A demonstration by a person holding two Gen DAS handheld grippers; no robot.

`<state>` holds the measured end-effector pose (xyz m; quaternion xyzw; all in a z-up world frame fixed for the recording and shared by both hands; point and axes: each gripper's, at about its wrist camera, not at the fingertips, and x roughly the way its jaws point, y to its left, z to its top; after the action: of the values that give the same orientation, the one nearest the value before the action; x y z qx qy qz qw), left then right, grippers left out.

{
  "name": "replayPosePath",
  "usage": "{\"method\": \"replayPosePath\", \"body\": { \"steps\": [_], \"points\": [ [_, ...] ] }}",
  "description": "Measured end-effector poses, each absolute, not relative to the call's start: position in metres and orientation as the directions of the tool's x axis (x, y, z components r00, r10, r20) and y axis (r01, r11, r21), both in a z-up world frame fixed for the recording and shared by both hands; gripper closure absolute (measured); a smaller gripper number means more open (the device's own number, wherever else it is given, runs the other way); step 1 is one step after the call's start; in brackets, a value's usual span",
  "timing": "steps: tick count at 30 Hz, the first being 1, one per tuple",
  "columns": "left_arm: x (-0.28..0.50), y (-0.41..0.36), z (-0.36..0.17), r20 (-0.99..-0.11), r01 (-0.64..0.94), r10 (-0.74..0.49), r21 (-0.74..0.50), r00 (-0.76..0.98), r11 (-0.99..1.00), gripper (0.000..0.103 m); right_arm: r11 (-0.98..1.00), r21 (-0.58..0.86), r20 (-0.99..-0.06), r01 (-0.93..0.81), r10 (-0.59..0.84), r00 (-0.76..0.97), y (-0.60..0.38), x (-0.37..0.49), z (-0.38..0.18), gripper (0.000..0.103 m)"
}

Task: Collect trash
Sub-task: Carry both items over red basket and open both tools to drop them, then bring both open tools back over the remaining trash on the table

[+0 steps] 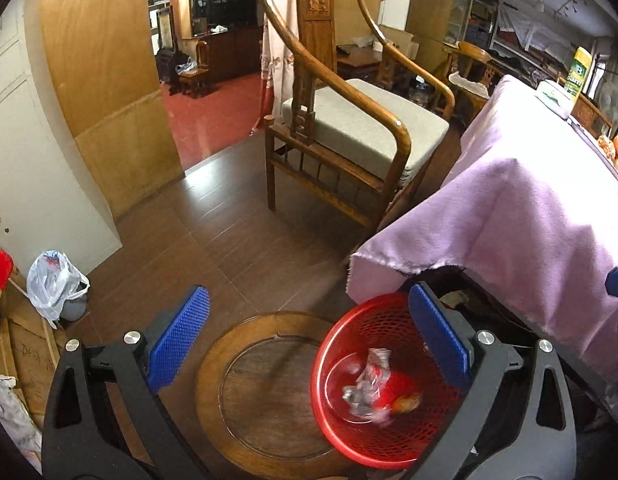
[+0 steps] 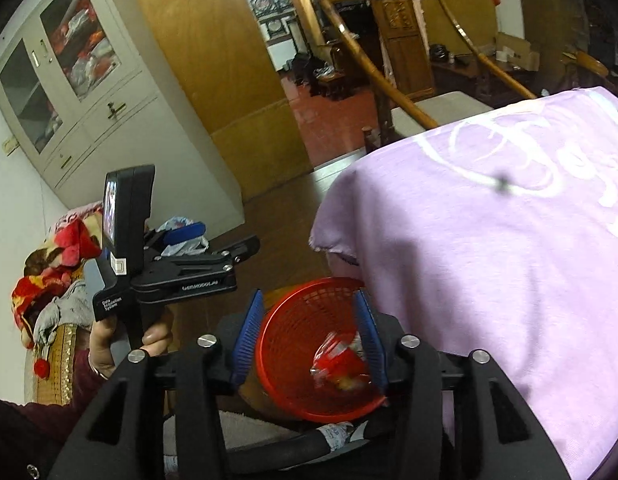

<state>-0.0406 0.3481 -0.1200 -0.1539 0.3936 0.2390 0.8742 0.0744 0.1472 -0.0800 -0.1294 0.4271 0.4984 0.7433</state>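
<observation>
A red mesh basket (image 1: 341, 344) stands on a round wooden stool (image 1: 245, 392) beside the table. Crumpled silver and red wrappers (image 1: 369, 384) lie inside it, blurred. My left gripper (image 1: 309, 340) is open and empty above the stool and basket. In the right wrist view my right gripper (image 2: 309, 340) is open over the same basket (image 2: 293, 340), with a blurred red wrapper (image 2: 341, 364) between and below its fingers, inside the basket. The left gripper (image 2: 197, 240) shows at the left, held in a hand.
A table under a purple cloth (image 1: 529, 216) stands at the right. A wooden armchair (image 1: 349, 128) with a grey cushion stands behind. A white plastic bag (image 1: 53, 280) sits on the floor at the left. A white cabinet (image 2: 81, 80) lines the left wall.
</observation>
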Motion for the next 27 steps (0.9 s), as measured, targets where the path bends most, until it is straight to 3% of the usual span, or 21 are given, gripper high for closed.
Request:
{"method": "replayPosePath", "body": {
  "steps": [12, 27],
  "points": [
    [-0.018, 0.283, -0.088, -0.728, -0.42, 0.261, -0.04, 0.633, 0.907, 0.007, 0.573, 0.236, -0.667, -0.785, 0.683, 0.298, 0.062, 0.09, -0.048, 0.043],
    [0.023, 0.128, -0.051, -0.706, -0.141, 0.129, 0.042, 0.696, 0.989, 0.007, 0.734, 0.241, -0.502, -0.635, 0.654, 0.565, -0.107, 0.094, -0.015, 0.027]
  ]
}}
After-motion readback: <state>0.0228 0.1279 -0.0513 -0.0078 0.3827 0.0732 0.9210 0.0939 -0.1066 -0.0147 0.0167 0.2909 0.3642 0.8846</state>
